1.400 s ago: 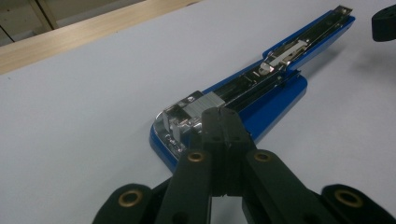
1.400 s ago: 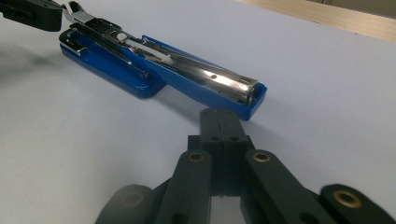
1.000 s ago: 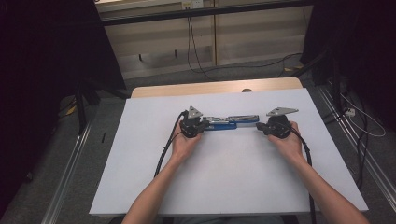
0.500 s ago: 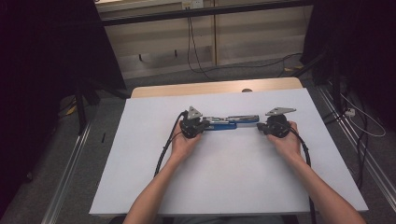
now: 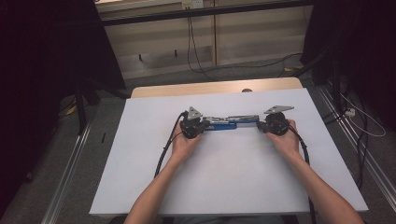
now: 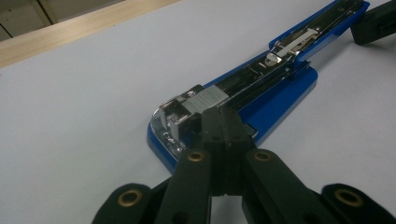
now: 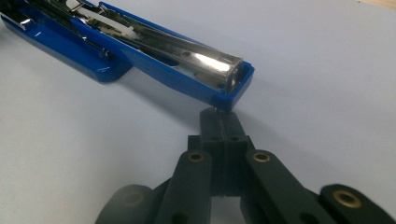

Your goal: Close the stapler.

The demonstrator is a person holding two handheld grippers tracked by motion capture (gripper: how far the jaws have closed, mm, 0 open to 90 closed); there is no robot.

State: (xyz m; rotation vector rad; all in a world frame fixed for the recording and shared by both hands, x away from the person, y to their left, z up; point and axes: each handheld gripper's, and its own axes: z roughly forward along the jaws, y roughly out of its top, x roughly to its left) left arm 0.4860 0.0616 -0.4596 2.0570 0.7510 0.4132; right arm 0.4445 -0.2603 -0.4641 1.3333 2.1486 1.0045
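Right gripper (image 5: 262, 127) shifts slightly toward the opened blue stapler (image 5: 229, 123), left gripper (image 5: 205, 125) steady, both claws closed and empty, bracing each end to pin it flat.

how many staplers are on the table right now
1. A blue plastic stapler with a shiny metal staple channel lies opened out flat mid-table on the white sheet, between the shut left gripper and shut right gripper. Nothing seems hidden.

Blue stapler (image 5: 229, 123) lying flat and swung wide open in one long line, shiny metal track (image 6: 261, 77) facing up, small block of staples (image 6: 205, 100) at one end, resting near the middle of the white tabletop (image 5: 224, 182)
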